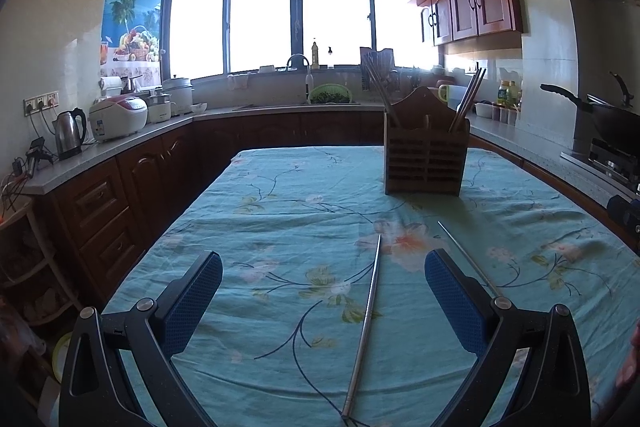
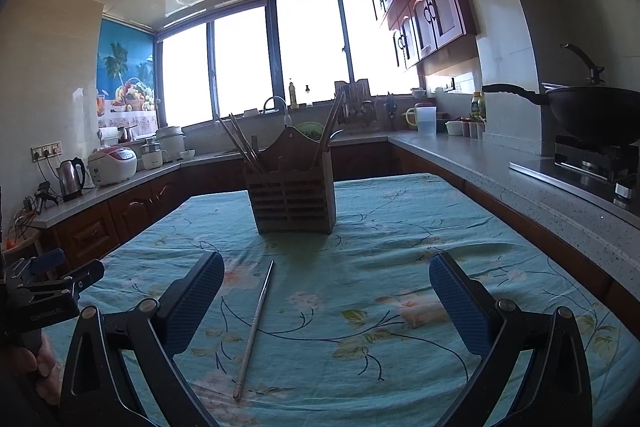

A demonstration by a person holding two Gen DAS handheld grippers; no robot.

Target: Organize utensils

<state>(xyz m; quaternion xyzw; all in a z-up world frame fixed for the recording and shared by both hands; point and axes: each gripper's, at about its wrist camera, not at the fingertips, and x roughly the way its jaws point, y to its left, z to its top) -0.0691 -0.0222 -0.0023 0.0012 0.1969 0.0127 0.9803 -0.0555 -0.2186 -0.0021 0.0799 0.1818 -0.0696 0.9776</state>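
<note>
Both the left gripper [image 1: 323, 273] and right gripper [image 2: 326, 275] hover spread wide and empty over two metal chopsticks [image 1: 365, 323] lying on the floral turquoise tablecloth [image 1: 280, 211], the wooden utensil holder [image 2: 291, 191] standing beyond, kitchen counters [image 2: 500, 167] and bright windows [image 1: 260, 19] around.

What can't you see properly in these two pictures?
- Window: all white glare in both views, so outside is hidden.
- Right-hand chopstick: in the left wrist view, its near end goes behind a blue finger.
- Wooden holder: its inside is dark, so I can't count the utensils in it.
- Bottles on the counter: too small to read.
- Wok: cut off by the right wrist picture's edge.
</note>
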